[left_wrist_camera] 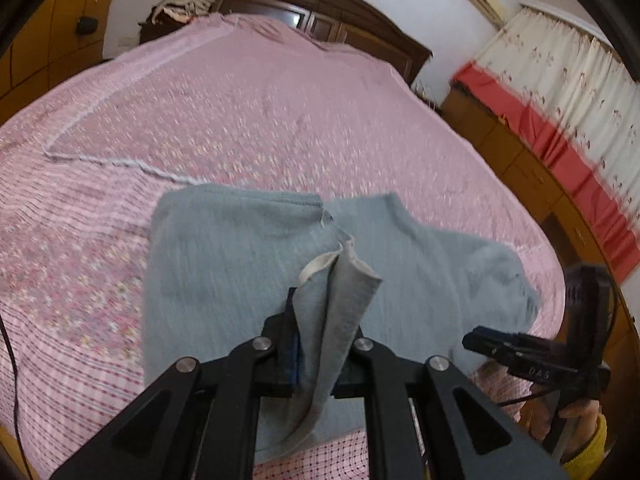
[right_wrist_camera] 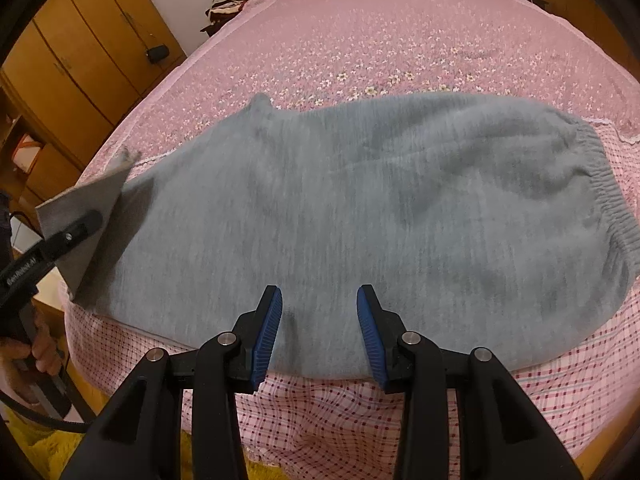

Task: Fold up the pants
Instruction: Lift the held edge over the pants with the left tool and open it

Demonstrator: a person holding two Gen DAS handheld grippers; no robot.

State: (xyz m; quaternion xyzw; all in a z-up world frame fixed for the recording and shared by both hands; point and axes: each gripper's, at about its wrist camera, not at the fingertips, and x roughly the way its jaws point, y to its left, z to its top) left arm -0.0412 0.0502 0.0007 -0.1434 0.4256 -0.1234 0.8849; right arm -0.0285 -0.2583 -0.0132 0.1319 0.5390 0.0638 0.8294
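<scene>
Grey knit cotton pants (right_wrist_camera: pixel 360 216): lying part-folded at pink floral bed's (right_wrist_camera: pixel 360 40) near edge. Left gripper (left_wrist_camera: pixel 316 340) pinching hem; right gripper (right_wrist_camera: pixel 320 320) hovering spread. Final folds seemingly remaining.

Pale letters that look like "DAS" stand on the black body of the right gripper (left_wrist_camera: pixel 532 360) at the lower right of the left wrist view. The left gripper (right_wrist_camera: pixel 60 240), at the right wrist view's left edge, carries white lettering too blurred to read.
</scene>
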